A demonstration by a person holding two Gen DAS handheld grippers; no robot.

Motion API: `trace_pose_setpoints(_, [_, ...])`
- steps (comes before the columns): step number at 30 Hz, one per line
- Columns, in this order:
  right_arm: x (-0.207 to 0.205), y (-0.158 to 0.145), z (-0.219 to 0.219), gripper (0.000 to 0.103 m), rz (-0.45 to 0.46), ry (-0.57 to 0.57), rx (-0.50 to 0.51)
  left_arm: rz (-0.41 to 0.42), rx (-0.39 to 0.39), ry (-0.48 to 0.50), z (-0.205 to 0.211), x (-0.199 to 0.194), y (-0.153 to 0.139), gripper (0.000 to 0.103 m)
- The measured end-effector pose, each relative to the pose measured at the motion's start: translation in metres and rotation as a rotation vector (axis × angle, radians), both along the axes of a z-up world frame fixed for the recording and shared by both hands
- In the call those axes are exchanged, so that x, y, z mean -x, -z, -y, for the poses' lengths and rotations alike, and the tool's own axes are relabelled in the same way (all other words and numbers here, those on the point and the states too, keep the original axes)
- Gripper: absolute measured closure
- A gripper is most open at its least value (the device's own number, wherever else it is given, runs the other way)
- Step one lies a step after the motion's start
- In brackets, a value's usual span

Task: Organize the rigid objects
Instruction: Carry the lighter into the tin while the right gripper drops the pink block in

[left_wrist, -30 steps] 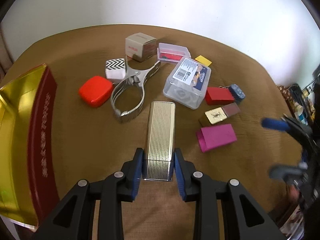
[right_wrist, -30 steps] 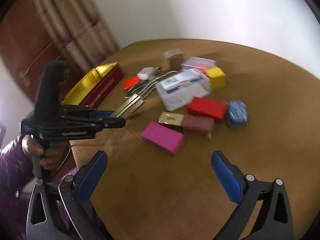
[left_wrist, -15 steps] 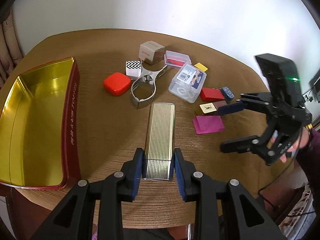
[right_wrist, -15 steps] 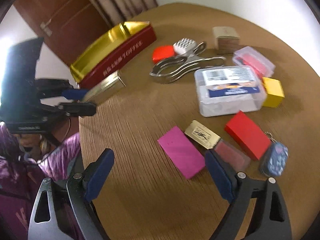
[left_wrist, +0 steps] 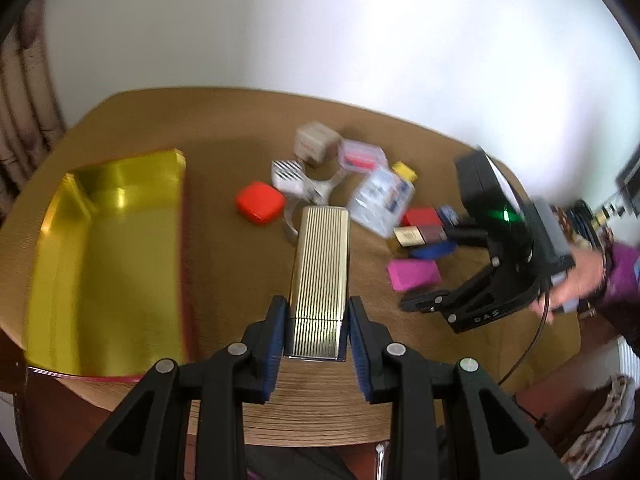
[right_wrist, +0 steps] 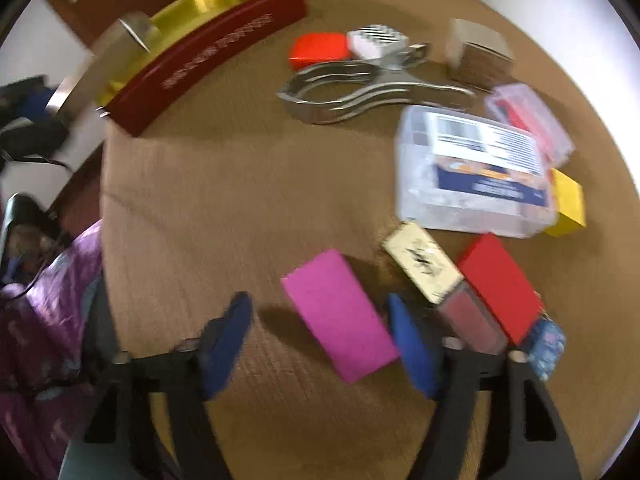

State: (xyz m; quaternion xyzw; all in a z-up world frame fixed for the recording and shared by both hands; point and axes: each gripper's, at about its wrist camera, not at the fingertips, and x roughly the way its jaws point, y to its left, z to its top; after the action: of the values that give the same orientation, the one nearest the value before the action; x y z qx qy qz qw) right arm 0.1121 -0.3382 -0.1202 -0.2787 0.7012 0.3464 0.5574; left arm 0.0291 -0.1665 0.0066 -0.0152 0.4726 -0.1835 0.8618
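My left gripper (left_wrist: 316, 334) is shut on a long ribbed gold box (left_wrist: 320, 276) and holds it above the brown table, right of the gold tray with red walls (left_wrist: 100, 256). My right gripper (right_wrist: 320, 336) is open, low over the table, its jaws either side of a pink block (right_wrist: 340, 316). In the left wrist view the right gripper (left_wrist: 432, 276) hangs over the pink block (left_wrist: 414, 274). The held gold box (right_wrist: 100, 64) shows in front of the tray (right_wrist: 208, 60) in the right wrist view.
Near the pink block lie a small gold box (right_wrist: 422, 264), a maroon block (right_wrist: 472, 320), a red block (right_wrist: 500, 288) and a blue pouch (right_wrist: 548, 344). Further off are a clear plastic case (right_wrist: 472, 176), a yellow block (right_wrist: 568, 204), a metal clamp (right_wrist: 360, 88), a red case (right_wrist: 318, 50) and a cardboard cube (right_wrist: 478, 54).
My left gripper has lifted the ribbed gold box higher and drawn back. My right gripper has dropped down and forward, so its open jaws now straddle the pink block.
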Motion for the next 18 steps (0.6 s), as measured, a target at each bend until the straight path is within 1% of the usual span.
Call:
trace_pose_setpoints(1, [-0.003, 0.0, 0.002, 0.056, 0.008, 0.03, 0.013, 0.011, 0.008, -0.017, -0.007, -0.002, -0.006, 0.072])
trace_pose_setpoints(3, [-0.01, 0.0, 0.007, 0.057, -0.024, 0.08, 0.013, 0.031, 0.011, -0.053, -0.023, -0.006, -0.017, 0.072])
trace_pose_setpoints(4, [-0.011, 0.001, 0.006, 0.061, -0.023, 0.071, 0.023, 0.039, 0.008, -0.069, -0.03, -0.008, -0.021, 0.072])
trace_pose_setpoints(7, [0.001, 0.004, -0.006, 0.063, 0.047, -0.041, 0.08, 0.055, -0.009, -0.108, -0.049, -0.01, -0.029, 0.072])
trace_pose_setpoints(9, [0.0, 0.004, -0.007, 0.068, 0.048, -0.027, 0.093, 0.057, -0.013, -0.123, -0.059, -0.01, -0.03, 0.072])
trace_pose_setpoints(10, [-0.001, 0.004, -0.007, 0.075, 0.056, -0.019, 0.099, 0.06, -0.013, -0.123, -0.064, -0.01, -0.03, 0.072])
trace_pose_setpoints(13, [0.005, 0.003, -0.013, 0.076, 0.087, -0.05, 0.118, 0.092, -0.04, -0.128, -0.074, -0.012, -0.028, 0.072])
trace_pose_setpoints(14, [0.006, 0.003, -0.014, 0.076, 0.1, -0.044, 0.13, 0.091, -0.043, -0.138, -0.079, -0.016, -0.026, 0.072])
trace_pose_setpoints(16, [0.008, 0.002, -0.015, 0.076, 0.114, -0.026, 0.14, 0.076, -0.013, -0.161, -0.091, -0.024, -0.022, 0.072])
trace_pose_setpoints(18, [0.016, 0.0, -0.021, 0.076, 0.109, -0.004, 0.125, 0.077, 0.006, -0.196, -0.104, -0.034, -0.021, 0.072])
